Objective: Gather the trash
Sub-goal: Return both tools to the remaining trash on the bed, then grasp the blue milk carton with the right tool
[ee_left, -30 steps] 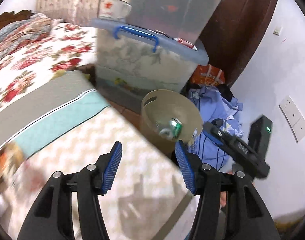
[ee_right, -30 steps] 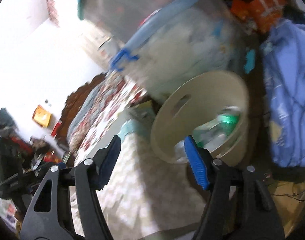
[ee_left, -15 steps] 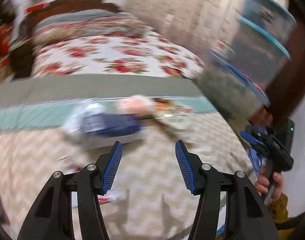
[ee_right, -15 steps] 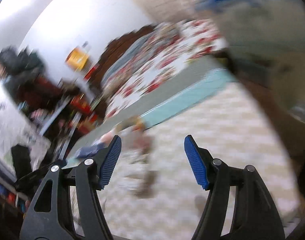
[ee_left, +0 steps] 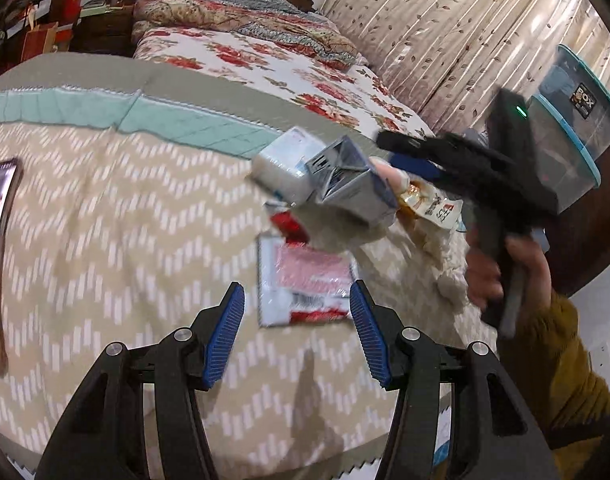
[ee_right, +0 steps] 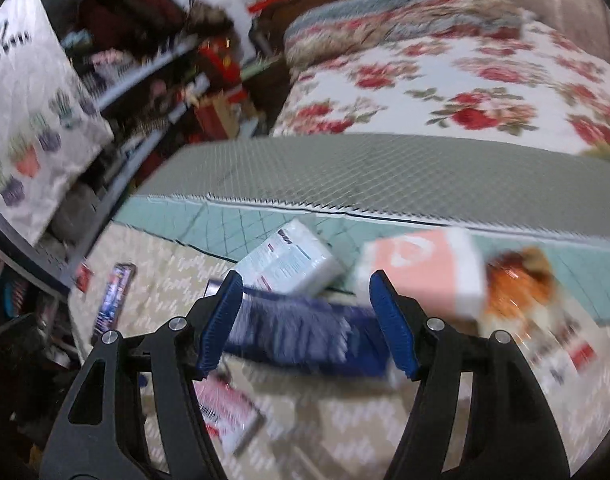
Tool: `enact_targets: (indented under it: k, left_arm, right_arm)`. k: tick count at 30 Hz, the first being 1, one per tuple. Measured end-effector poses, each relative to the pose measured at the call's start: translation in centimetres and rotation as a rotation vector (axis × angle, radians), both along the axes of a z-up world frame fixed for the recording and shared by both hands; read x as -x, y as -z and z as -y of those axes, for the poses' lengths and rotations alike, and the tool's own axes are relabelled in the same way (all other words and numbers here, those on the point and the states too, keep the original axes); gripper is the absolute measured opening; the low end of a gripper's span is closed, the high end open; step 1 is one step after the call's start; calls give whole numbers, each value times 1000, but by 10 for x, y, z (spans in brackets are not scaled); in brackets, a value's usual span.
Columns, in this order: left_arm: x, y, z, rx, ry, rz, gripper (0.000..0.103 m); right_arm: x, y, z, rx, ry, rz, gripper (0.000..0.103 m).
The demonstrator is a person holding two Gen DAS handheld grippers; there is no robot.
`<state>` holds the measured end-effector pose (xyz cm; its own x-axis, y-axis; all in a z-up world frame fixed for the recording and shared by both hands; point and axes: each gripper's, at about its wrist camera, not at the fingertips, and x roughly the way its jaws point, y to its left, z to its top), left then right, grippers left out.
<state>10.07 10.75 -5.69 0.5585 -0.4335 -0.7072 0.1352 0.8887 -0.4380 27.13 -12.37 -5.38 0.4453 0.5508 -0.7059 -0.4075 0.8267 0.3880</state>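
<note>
Trash lies on the chevron bed cover [ee_left: 105, 248]. My left gripper [ee_left: 297, 334] is open and empty, just short of a flat red-and-white wrapper [ee_left: 305, 284]. Beyond it lie a blue-grey carton [ee_left: 349, 188], a white pack [ee_left: 283, 164] and an orange-print wrapper [ee_left: 433, 206]. My right gripper [ee_right: 307, 326] is open, its jaws either side of a dark blue carton [ee_right: 301, 336]; whether they touch it is blurred. Behind it lie a white tissue pack [ee_right: 289, 258], a pink-and-white box [ee_right: 425, 272] and an orange wrapper [ee_right: 517, 280]. The right gripper also shows in the left wrist view [ee_left: 389, 152].
A floral quilt [ee_left: 289, 68] and pillows [ee_left: 241, 16] cover the far bed. Clear storage boxes [ee_left: 573, 120] stand at the right. Cluttered shelves [ee_right: 117, 80] stand at the bed's left. A flat dark packet [ee_right: 113, 300] lies near the left edge.
Both grippers have swung away from the beige bin and the storage boxes to the bed. They now hang over the pile of cartons and wrappers, both still open.
</note>
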Motion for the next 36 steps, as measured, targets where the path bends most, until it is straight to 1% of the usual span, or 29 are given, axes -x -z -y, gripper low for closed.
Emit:
enact_targets:
  k: [1,3,5,7,8,9,10,12,13,15,17,19,21,24,27,29,32,36]
  left_arm:
    - [4,1,-4,7,-2,0,52]
    - [6,4,-10,17,-6,1,52]
    - [7,4,-15,30,-10,6,52]
    - [7,4,-18,45,-8,10,52]
    - [6,4,-18,54,-5,11,53]
    - [6,3,-17,61,-1,12,53]
    - [5,3,-16,66,4,14,53]
    - [4,4,-12,62,11,13,58]
    - [2,6,-10,57,9,8,64]
    - [-2,7,-5,55,5,4,65]
    - [-4,9,-1,63,8,-4,65]
    - [-4,9,1,65,13,-6,65]
    - [-2,9,2,58,18,-3,66]
    - [-1,9,0,62,14,-2,66]
    - [1,11,-3,69,10,-4,66]
    - [2,14,-5,78,11,-10,66]
    - [5,16,-3,81,19,-15,66]
    - [9,18,-1,75,25,-15,71]
  right_arm:
    - [-4,3,-8,15,-14,-15,67]
    - [-4,7,-11,15,-59,-44,66]
    - [6,8,-11,14,-109,-54,66]
    - [30,12,-6,28,-162,-59,66]
    - [41,13,-6,21,-184,-64,67]
    - [55,11,0,8,-198,-42,67]
    - [68,10,5,1,-209,-46,67]
    - [89,9,17,-35,-203,-47,67]
    - [96,8,23,-51,-197,-42,67]
    - [110,7,33,-67,-167,-16,67]
    - [123,6,40,-60,-129,17,68]
    - [133,6,47,-72,-97,31,69]
    - [134,6,49,-76,-81,38,72]
    - [127,3,52,-49,-42,62,75]
    - [109,-3,53,-59,-8,67,76]
    - [93,-4,52,-39,13,67,77]
    - [71,-2,45,-12,25,53,77]
    - [46,11,35,19,26,-3,77]
